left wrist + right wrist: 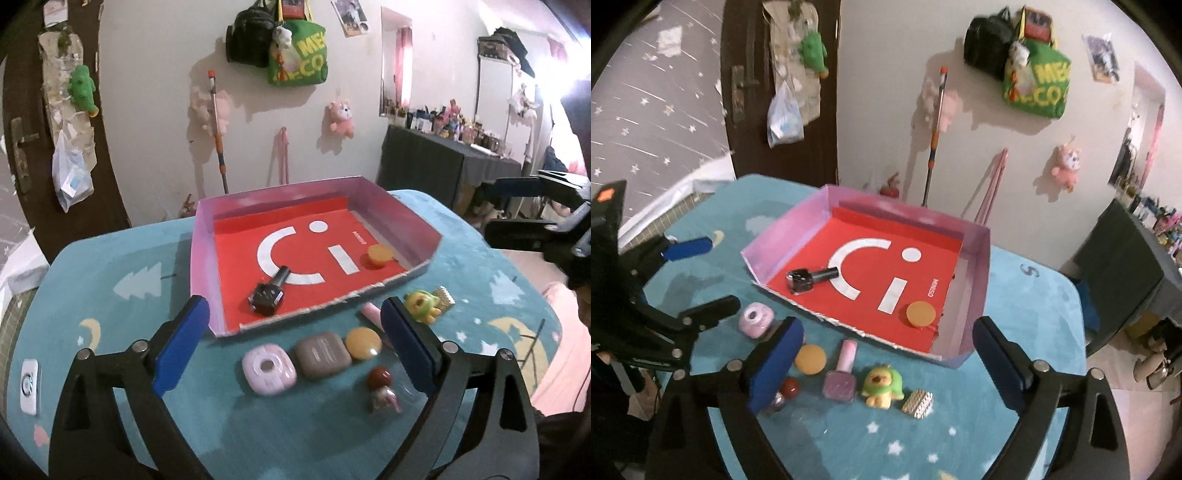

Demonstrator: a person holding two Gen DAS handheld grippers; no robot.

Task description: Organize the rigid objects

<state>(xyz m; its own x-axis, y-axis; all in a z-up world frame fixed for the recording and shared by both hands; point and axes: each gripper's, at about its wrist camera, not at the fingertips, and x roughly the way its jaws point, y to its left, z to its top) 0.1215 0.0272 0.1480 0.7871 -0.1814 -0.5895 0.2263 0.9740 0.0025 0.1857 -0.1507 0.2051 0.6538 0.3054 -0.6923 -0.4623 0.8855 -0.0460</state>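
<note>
Two grippers, left gripper (293, 341) and right gripper (888, 354), jaws apart and empty, above trinket row near pink-walled tray (207, 236), black bottle (267, 291) and yellow disc (380, 255) inside.

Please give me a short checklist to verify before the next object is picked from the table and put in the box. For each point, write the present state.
1. Left gripper free: ok, jaws wide apart, nothing between them.
2. Right gripper free: ok, jaws wide apart, holding nothing.
3. Box has room: ok, only the black bottle and one yellow round piece lie on its red floor.
4. Objects left on the table: ok to continue; the pink square case, grey case, nail polish bottle, green toy figure and silver block are outside the box.
5. The two grippers apart from each other: ok.
6. Small red-capped bottle standing or lying: cannot tell, it is blurred.
</note>
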